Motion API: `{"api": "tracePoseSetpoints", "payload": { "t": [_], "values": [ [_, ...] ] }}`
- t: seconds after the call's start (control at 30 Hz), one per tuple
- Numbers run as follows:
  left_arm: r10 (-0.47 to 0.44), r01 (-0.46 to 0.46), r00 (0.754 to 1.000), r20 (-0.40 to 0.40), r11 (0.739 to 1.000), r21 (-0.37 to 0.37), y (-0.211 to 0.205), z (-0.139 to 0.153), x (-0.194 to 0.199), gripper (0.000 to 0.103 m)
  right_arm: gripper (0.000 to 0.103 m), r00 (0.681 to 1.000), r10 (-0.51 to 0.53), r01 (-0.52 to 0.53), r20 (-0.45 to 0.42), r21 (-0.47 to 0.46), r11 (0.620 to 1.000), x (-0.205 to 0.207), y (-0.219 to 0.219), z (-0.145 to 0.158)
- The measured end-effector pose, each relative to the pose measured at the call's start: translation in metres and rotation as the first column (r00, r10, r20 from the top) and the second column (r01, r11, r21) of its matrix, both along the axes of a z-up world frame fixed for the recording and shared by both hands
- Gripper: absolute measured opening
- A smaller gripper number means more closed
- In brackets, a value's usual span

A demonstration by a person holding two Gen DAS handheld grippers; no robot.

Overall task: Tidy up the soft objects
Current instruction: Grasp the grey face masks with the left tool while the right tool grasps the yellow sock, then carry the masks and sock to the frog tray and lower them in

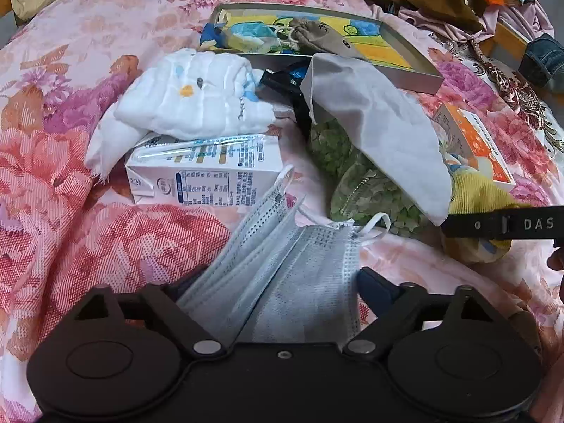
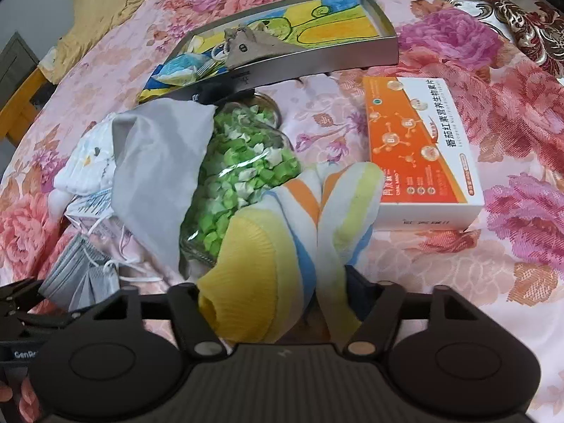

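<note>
Straddling mask (image 1: pixel 282 282), left gripper (image 1: pixel 271 292) jaws wide; right gripper (image 2: pixel 271 303) jaws flanking socks (image 2: pixel 282 232), grip unclear.

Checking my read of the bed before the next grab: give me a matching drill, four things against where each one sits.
Things:
1. pale blue pleated face mask
2. yellow, white and orange striped socks
3. small brown drawstring pouch
4. plain grey cloth bag

Places:
A. draped over the jar of green paper stars
B. between the left gripper's fingers
C. inside the shallow metal tray
D. between the right gripper's fingers

Pairs: 1-B, 2-D, 3-C, 4-A
</note>
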State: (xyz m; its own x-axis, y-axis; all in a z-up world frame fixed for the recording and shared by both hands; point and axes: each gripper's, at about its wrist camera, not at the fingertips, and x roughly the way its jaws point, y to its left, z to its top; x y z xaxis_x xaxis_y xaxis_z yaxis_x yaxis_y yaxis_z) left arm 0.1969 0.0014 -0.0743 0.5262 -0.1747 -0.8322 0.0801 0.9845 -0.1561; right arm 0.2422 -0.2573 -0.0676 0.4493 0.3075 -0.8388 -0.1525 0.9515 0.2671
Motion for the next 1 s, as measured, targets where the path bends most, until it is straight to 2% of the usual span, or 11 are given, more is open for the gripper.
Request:
{"api": "tracePoseSetpoints", "payload": {
  "t": [0.13, 0.2, 0.27, 0.37, 0.57, 0.77, 1.0],
  "values": [
    [-0.008, 0.008, 1.0, 0.012, 1.0, 0.001, -0.001, 0.0, 0.0, 0.074, 0.049, 1.0, 0.008, -0.008, 0.003, -0.011, 1.0, -0.003, 0.002, 0.001],
    [-0.01, 0.01, 1.0, 0.017, 1.0, 0.001, -0.001, 0.001, -0.001, 0.064, 0.037, 1.0, 0.008, -0.008, 0.011, -0.019, 1.0, -0.005, 0.003, 0.003],
    [-0.005, 0.005, 1.0, 0.023, 1.0, -0.007, 0.0, 0.002, -0.001, 0.048, 0.03, 1.0, 0.01, -0.009, 0.017, -0.017, 1.0, -0.007, 0.004, 0.005],
    [0.007, -0.006, 0.999, 0.033, 1.0, -0.023, 0.003, 0.003, -0.001, 0.033, 0.025, 1.0, 0.012, -0.012, 0.016, -0.002, 1.0, -0.01, 0.003, 0.007],
    [0.025, -0.023, 0.999, 0.041, 0.998, -0.054, 0.006, 0.005, -0.004, 0.022, 0.022, 1.0, 0.019, -0.02, 0.018, 0.031, 0.999, -0.015, 0.004, 0.011],
    [0.027, -0.017, 0.997, 0.069, 0.99, -0.139, 0.006, 0.016, -0.012, 0.022, 0.021, 0.998, 0.043, -0.046, 0.037, 0.089, 0.995, -0.025, 0.006, 0.02],
    [-0.002, 0.026, 0.992, 0.126, 0.981, -0.191, 0.001, 0.026, -0.018, 0.022, 0.021, 0.996, 0.058, -0.066, 0.07, 0.114, 0.991, -0.034, 0.01, 0.03]
  ]
}}
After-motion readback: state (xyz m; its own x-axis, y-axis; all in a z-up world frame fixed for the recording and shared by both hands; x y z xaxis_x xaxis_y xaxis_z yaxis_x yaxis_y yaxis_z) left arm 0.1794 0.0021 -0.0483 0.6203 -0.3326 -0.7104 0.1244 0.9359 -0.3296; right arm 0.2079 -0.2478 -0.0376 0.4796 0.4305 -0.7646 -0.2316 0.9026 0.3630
